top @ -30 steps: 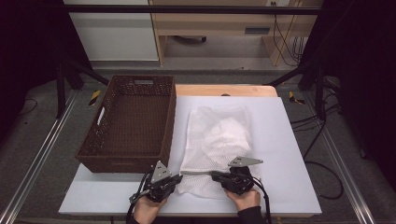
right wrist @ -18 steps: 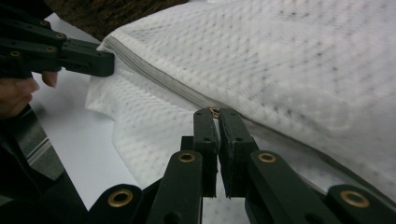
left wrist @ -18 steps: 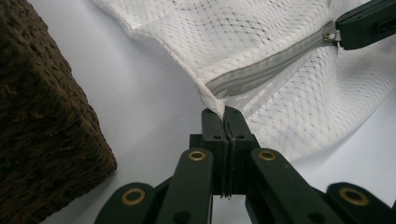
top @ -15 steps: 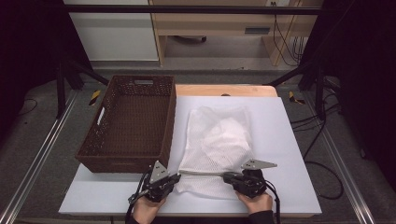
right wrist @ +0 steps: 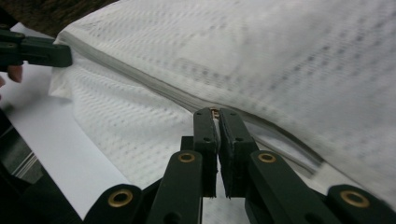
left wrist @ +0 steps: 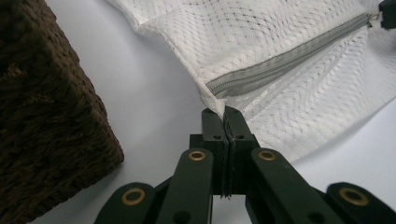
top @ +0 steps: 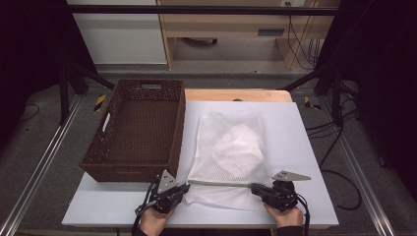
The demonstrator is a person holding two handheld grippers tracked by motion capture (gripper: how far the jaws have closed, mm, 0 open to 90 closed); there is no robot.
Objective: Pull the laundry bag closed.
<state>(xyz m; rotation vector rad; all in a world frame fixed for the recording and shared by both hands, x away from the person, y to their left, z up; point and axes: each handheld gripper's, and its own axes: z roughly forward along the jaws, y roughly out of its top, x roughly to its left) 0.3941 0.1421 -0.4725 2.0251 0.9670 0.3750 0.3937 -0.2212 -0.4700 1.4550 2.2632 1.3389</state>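
On the white bench [top: 305,147], the white mesh zip-up laundry bag [top: 231,152] lies flat just right of the dark brown woven rectangular basket [top: 135,130], its grey zipper [left wrist: 289,58] running along the near end between the two claws. Something white and soft sits bunched inside it.

The main risk, as I judge it, lies in the bag as a whole: it is light and limp, so if the anchoring corner slips, the whole bag would drag sideways across the bench instead of the zipper travelling. A smaller risk is the mesh bunching under the slider and jamming it. Smallest, the pull tab is tiny and could pop out of its grip.

The left claw [left wrist: 225,116] is clenched tight on the bag's corner, just at the zipper's end, with cloth pinched between the jaws. The right claw [right wrist: 215,116] is closed nearly flat on a small brass-coloured piece at the zipper line, apparently the zipper pull [right wrist: 215,112], with only a thin slit between its jaws.
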